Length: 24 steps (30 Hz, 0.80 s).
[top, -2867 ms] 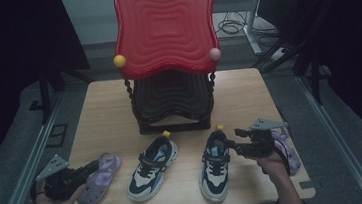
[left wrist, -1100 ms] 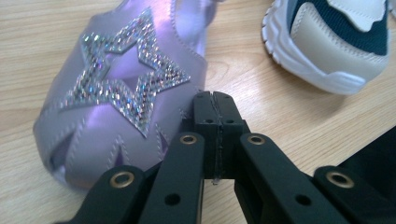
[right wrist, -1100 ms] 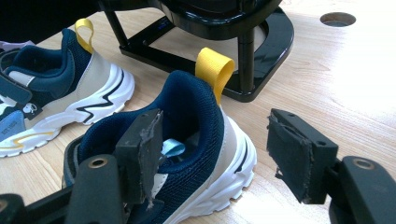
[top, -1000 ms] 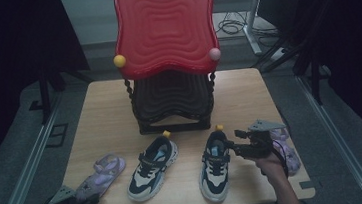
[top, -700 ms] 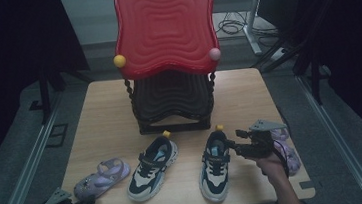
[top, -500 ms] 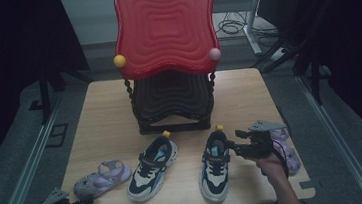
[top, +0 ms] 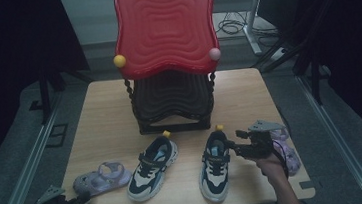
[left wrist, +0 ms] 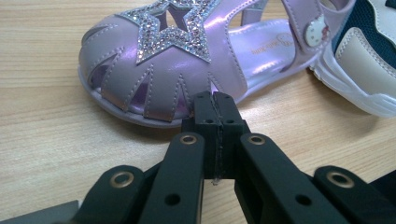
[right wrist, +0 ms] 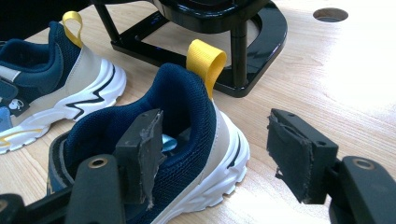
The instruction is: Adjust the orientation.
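From the high view I have my left gripper (top: 80, 198) down at the near left corner of the wooden table (top: 105, 119), its tips pointing at the toe of the purple sandal (top: 102, 177) that lies flat just in front of it. In the left gripper view the two black jaws are pressed flat together with nothing between them, and their tips sit just short of the sandal's (left wrist: 187, 60) toe edge; I cannot tell whether they touch the sole rim or stop a hair shy of it. The sandal shows a glittery star on its upper and rests upright on its sole, with the left sneaker (top: 152, 167) just beside it on the table's near half. My right gripper (top: 231, 145) is on the other side, at the heel of the right sneaker (top: 216, 165). In the right gripper view its jaws stand wide apart: one pad reaches inside the navy collar of that sneaker (right wrist: 177, 140), and the other hangs outside in the air, clear of the heel's white and beige wall, so nothing is clamped. The sneaker's yellow pull loop (right wrist: 205, 63) stands up just behind the collar. Beyond both sneakers the black base of the red-backed chair (top: 165, 33) stands at the middle of the table, and a second purple sandal (top: 284, 144) lies by my right hand (top: 270, 163) near the right edge.
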### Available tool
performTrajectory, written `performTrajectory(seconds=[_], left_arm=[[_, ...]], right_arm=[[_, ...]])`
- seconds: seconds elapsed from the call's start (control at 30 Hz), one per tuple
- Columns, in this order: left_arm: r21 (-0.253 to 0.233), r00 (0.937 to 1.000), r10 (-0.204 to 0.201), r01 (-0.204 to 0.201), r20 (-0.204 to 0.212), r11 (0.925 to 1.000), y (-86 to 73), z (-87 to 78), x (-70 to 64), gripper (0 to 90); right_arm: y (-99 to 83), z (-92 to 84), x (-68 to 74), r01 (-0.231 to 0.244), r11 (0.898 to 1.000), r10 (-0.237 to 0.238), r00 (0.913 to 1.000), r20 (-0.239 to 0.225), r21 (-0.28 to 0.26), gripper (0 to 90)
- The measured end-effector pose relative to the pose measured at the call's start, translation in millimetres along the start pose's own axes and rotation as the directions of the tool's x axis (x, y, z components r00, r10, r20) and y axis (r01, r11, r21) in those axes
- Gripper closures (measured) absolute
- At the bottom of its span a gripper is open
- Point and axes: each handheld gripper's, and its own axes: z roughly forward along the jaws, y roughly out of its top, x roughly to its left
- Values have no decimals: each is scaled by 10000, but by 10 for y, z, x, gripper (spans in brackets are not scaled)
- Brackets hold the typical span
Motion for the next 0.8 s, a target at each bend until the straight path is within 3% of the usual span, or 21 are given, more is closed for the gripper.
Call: performTrajectory(seconds=[0.4, 0.8], left_arm=[[16, 9985, -352, 353, -423, 9994, 130, 4, 205, 895], [249, 9990, -347, 354, -268, 9991, 295, 84, 296, 893]], right_arm=[[-9, 25, 7, 60, 10000, -60, 10000, 2, 79, 361], [-21, 38, 4, 44, 9999, -44, 10000, 34, 145, 363]])
